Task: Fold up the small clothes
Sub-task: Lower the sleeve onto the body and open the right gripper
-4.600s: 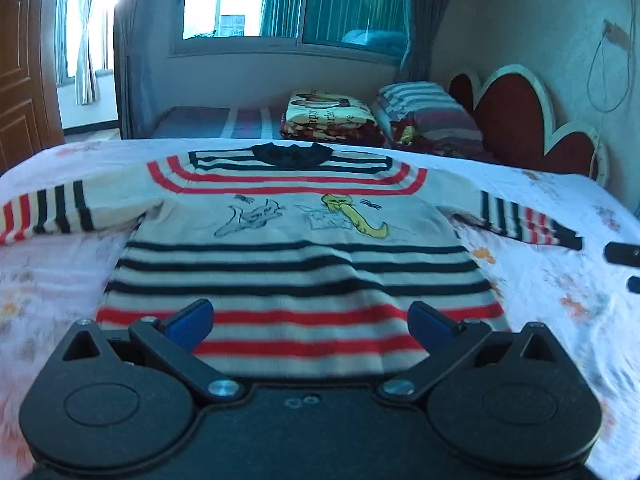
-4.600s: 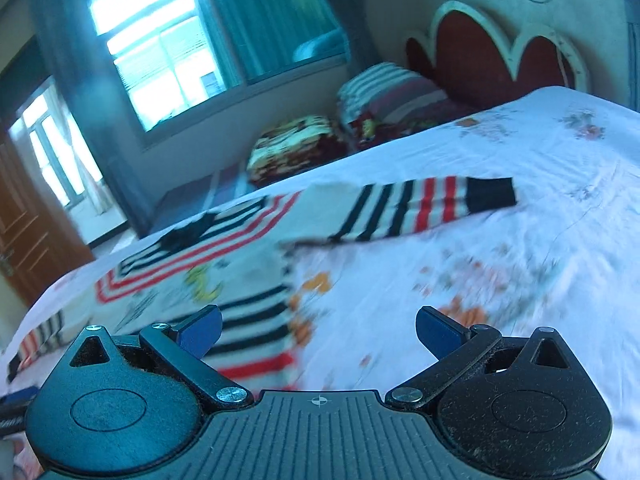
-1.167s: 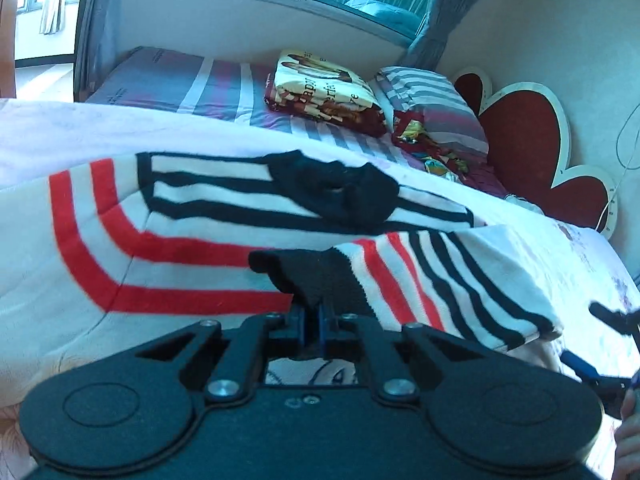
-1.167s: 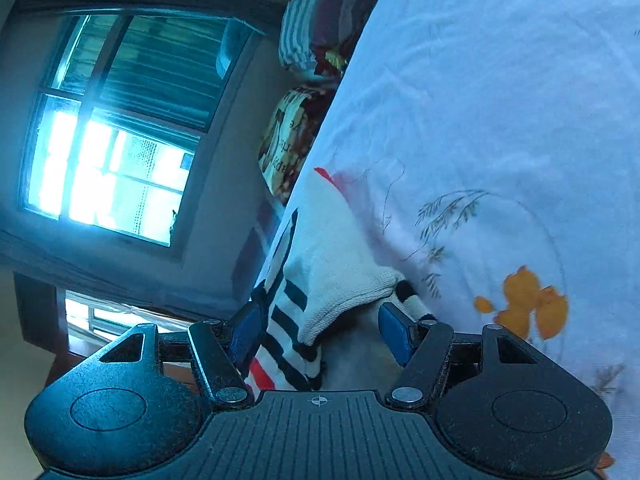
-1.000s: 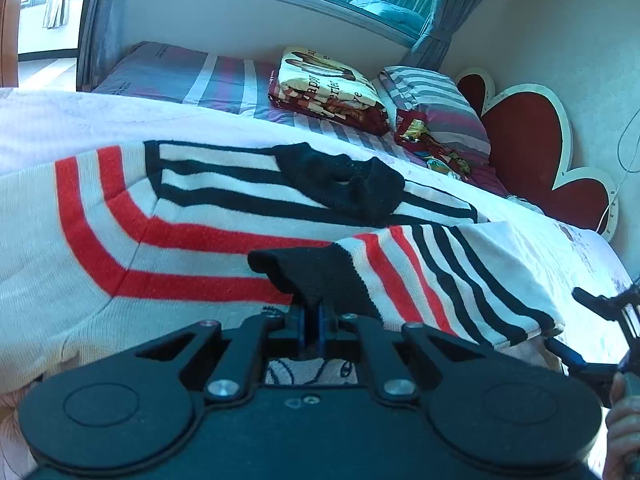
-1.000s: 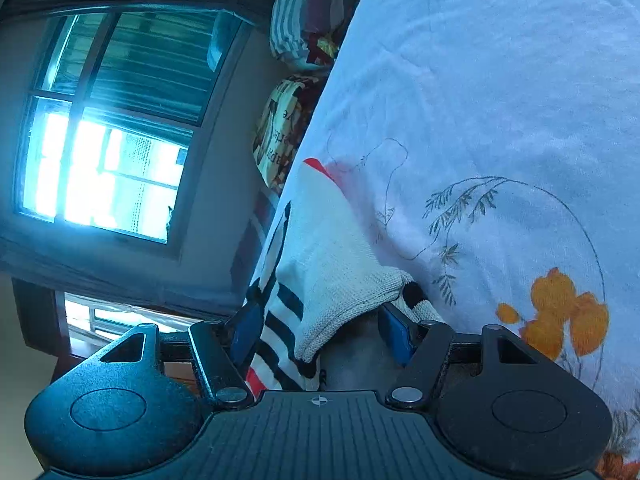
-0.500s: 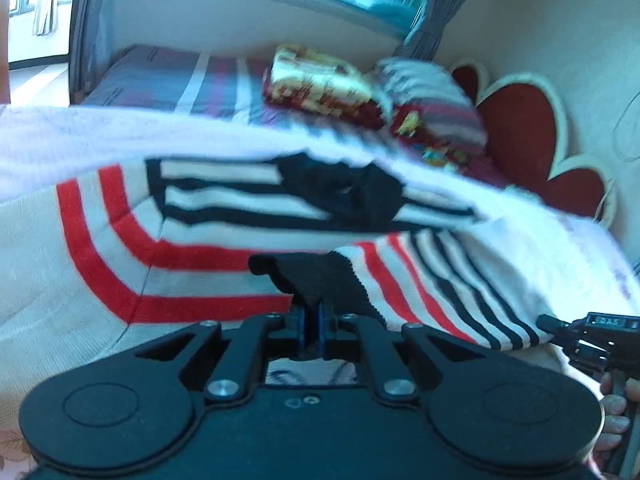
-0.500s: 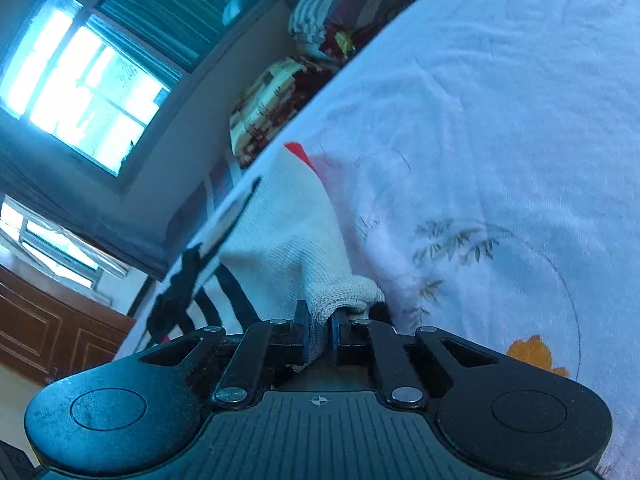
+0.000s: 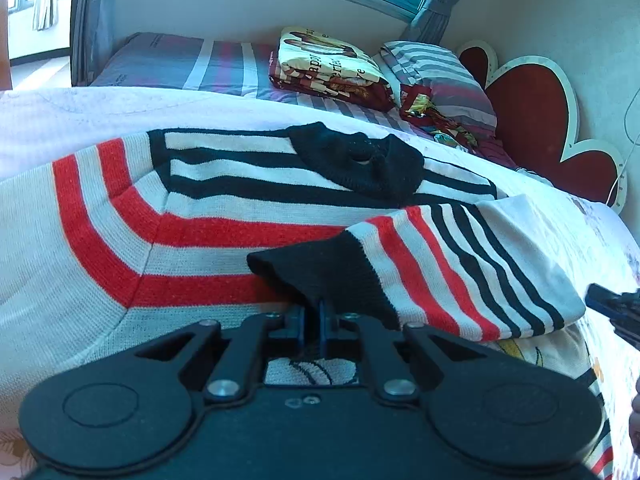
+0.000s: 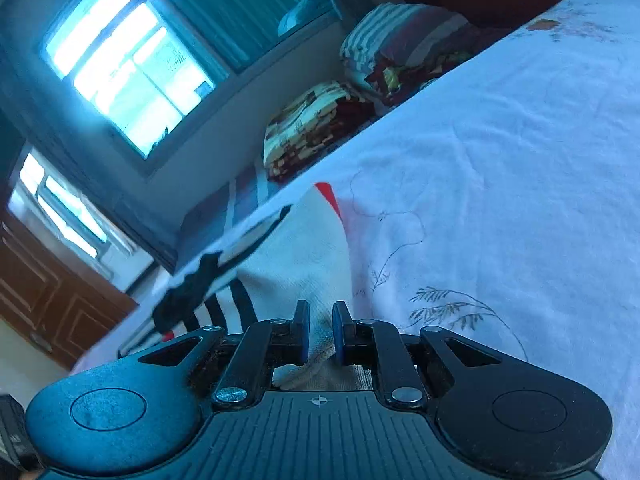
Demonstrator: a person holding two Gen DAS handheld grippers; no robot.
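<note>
A cream sweater [image 9: 100,264] with red and black stripes and a black collar [image 9: 360,164] lies flat on the bed. Its right sleeve [image 9: 460,264] is folded across the chest. My left gripper [image 9: 314,320] is shut on the sleeve's black cuff [image 9: 320,272]. My right gripper [image 10: 320,336] is shut on cream knit at the sweater's side [image 10: 304,264], where the sleeve folds. The right gripper's tip also shows at the right edge of the left wrist view [image 9: 612,308].
The sweater rests on a white floral bed sheet [image 10: 500,200]. Folded blankets [image 9: 332,64] and a striped pillow [image 9: 436,76] lie beyond it. A red scalloped headboard [image 9: 536,116] stands at the right. A window [image 10: 120,68] and a wooden door [image 10: 48,300] are behind.
The right gripper has gone from open around the sweater's edge to shut on it. The left gripper has held the cuff throughout, shifting only slightly over the chest.
</note>
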